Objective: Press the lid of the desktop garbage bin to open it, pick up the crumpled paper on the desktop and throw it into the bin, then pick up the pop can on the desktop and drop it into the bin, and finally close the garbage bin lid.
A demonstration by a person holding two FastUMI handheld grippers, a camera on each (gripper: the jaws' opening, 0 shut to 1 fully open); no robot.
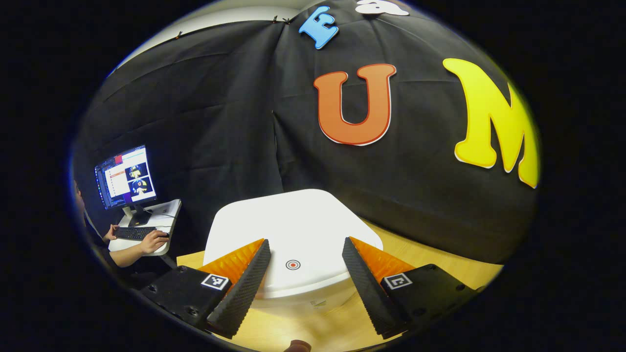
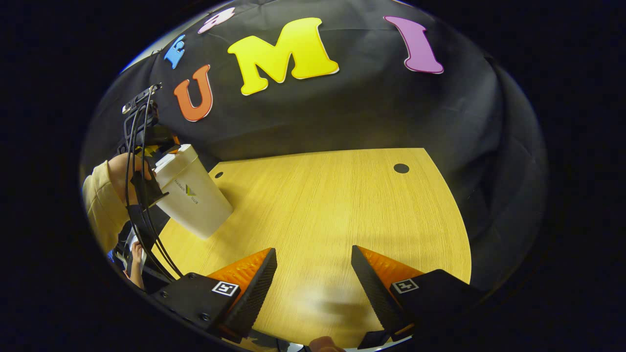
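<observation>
the left gripper hangs wide open and empty just over the shut white plastic lid of the white desktop bin at the wooden desktop's left edge – off its red dot, a press may tip it. the right gripper – agape, empty – hovers over bare wood; paper and can unseen.

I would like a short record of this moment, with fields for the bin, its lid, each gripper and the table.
bin: white bin standing on the table, near its left back corner in the right gripper view
lid: lid is down, with a small round mark toward its front edge
left gripper: left gripper open, over the lid, fingers either side of the mark
right gripper: right gripper open, holding nothing, above bare wood
table: wooden table
</observation>
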